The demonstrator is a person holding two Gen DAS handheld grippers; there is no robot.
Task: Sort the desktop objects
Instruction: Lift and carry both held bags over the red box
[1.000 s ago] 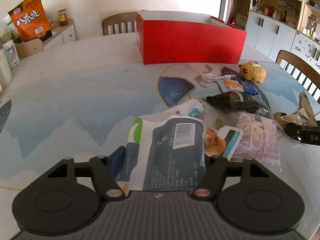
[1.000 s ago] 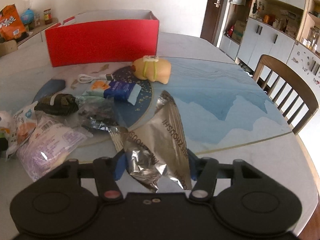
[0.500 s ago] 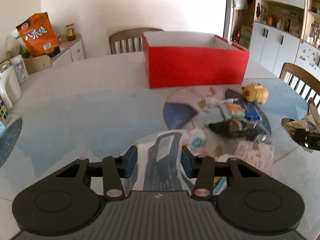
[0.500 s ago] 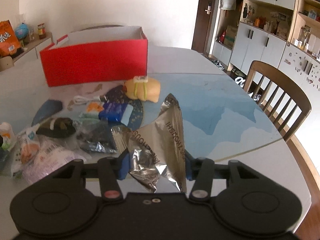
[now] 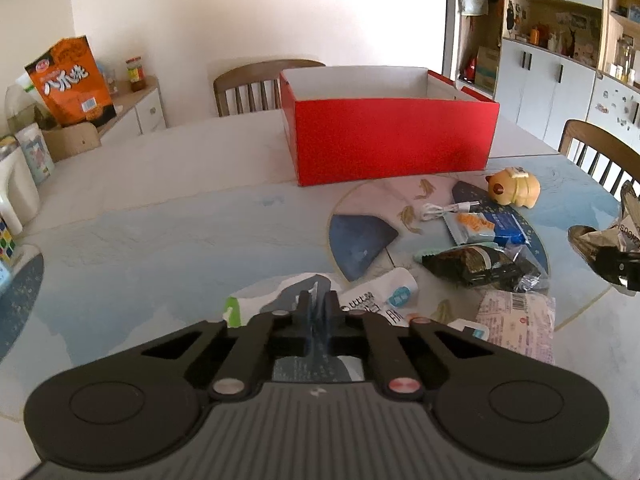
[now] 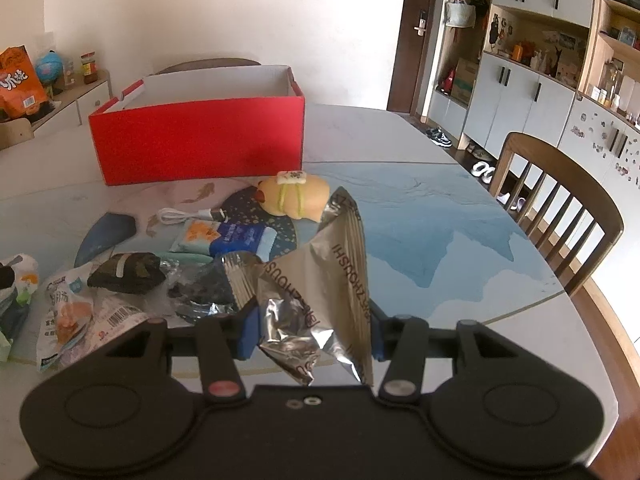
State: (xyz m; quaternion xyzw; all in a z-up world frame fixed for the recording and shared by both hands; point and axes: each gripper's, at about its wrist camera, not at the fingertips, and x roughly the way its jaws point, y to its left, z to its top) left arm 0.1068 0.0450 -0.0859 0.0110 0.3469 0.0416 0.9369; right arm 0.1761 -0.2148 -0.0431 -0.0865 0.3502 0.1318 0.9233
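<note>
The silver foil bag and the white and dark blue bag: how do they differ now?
The silver foil bag is shiny metal foil; the white and dark blue bag is matte and printed. The right gripper holds the foil bag across a wide, crumpled part; the left gripper pinches the other bag into a thin fold. Both are gripped.

The left tool (image 5: 318,312) is clamped on a grey-and-white snack bag (image 5: 280,300) above the desk (image 5: 160,232). A red box (image 5: 392,148) stands toward the desk's far edge.
</note>
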